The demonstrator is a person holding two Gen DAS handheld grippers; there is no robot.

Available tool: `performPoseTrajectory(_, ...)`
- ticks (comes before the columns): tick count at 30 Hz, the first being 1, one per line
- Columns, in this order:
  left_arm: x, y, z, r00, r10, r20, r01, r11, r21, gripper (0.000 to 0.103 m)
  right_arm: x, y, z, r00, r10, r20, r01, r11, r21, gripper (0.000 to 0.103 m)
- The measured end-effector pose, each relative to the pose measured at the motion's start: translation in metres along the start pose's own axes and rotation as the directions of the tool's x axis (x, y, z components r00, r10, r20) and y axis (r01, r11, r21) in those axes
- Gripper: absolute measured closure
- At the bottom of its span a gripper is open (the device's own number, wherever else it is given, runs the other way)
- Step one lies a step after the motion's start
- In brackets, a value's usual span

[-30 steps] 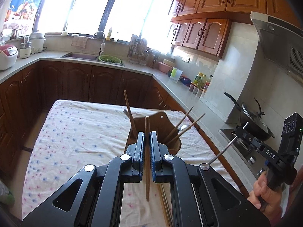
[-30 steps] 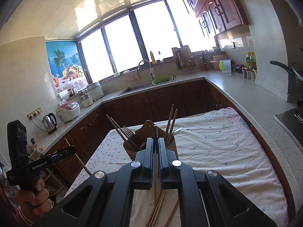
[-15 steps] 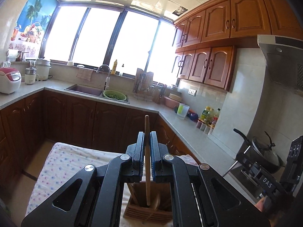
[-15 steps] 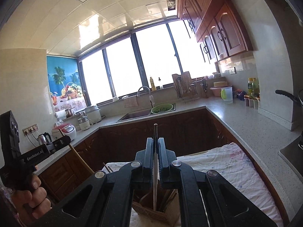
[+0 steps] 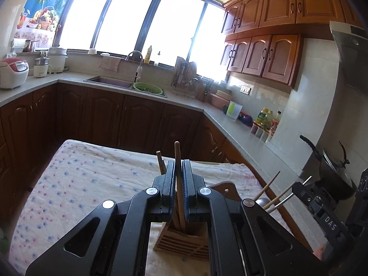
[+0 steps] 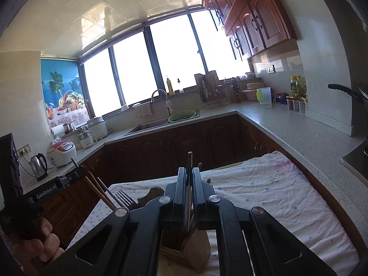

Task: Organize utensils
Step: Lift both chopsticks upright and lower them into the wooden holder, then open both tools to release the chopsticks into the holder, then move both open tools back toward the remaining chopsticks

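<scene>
My left gripper (image 5: 177, 174) is shut on a wooden chopstick (image 5: 177, 158) held upright, its lower end down inside the wooden utensil holder (image 5: 184, 241) right below. My right gripper (image 6: 189, 181) is shut on a thin dark metal utensil (image 6: 189, 161), also upright, its lower end over the holder (image 6: 191, 250). Other chopsticks (image 5: 268, 188) and a fork (image 6: 124, 199) stand in the holder. Each gripper shows at the edge of the other's view, the right one (image 5: 322, 211) and the left one (image 6: 53, 185).
The holder stands on a table with a dotted white cloth (image 5: 80, 184). Brown cabinets and a grey counter (image 6: 287, 133) wrap around it, with a sink (image 5: 110, 82), a rice cooker (image 6: 62, 151), a kettle (image 6: 39, 165) and a black pan (image 5: 333, 172) on the stove at right.
Both grippers tilted up over the holder, then lowered a little. The chopstick and the metal utensil now reach down into the holder, and the table is back in view.
</scene>
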State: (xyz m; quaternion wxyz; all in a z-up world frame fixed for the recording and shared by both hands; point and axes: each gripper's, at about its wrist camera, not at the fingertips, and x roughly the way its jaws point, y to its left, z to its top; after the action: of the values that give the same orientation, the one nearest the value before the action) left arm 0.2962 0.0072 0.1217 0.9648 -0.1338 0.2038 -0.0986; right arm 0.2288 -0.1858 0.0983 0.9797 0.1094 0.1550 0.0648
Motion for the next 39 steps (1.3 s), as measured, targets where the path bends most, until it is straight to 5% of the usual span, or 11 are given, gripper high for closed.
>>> performPoseTrajectory(7,0.013,-0.004,-0.011,0.999,0.012,-0.039,-0.011,1.0,0.018,0.097,0.02,-0.004,-0.015,0.996,0.003,-0.085,-0.003,1.0,0.006,0.098)
performPoseTrajectory(22,0.012,0.0,-0.008,0.996,-0.025,-0.084,0.024,1.0,-0.009,0.091,0.022,-0.006,-0.018,0.995,0.013,-0.101,-0.009,0.999,0.035,0.091)
performPoseTrajectory(26,-0.003,0.002,-0.006,0.998,-0.02,-0.061,0.019,1.0,-0.019,0.057,0.009,-0.012,-0.014,0.997,0.034,-0.063,-0.029,0.996,0.081,0.05)
performPoseTrajectory(28,-0.013,0.004,-0.007,0.998,-0.022,-0.05,0.02,0.999,-0.03,0.052,-0.001,-0.014,-0.01,0.999,0.035,-0.027,-0.033,0.995,0.093,0.043)
performPoseTrajectory(32,-0.03,0.012,-0.013,0.999,-0.006,-0.045,0.003,0.998,-0.066,0.028,-0.024,-0.021,-0.007,0.997,0.057,0.048,-0.063,0.989,0.136,0.009)
performPoseTrajectory(34,-0.038,0.017,-0.018,0.999,0.001,-0.042,-0.005,0.996,-0.092,0.019,-0.033,-0.024,-0.007,0.996,0.06,0.071,-0.07,0.986,0.153,0.002)
performPoseTrajectory(39,-0.053,0.028,-0.038,0.997,0.01,-0.08,-0.02,0.991,-0.129,0.019,-0.049,-0.031,-0.018,0.997,0.048,0.062,-0.058,0.983,0.174,0.001)
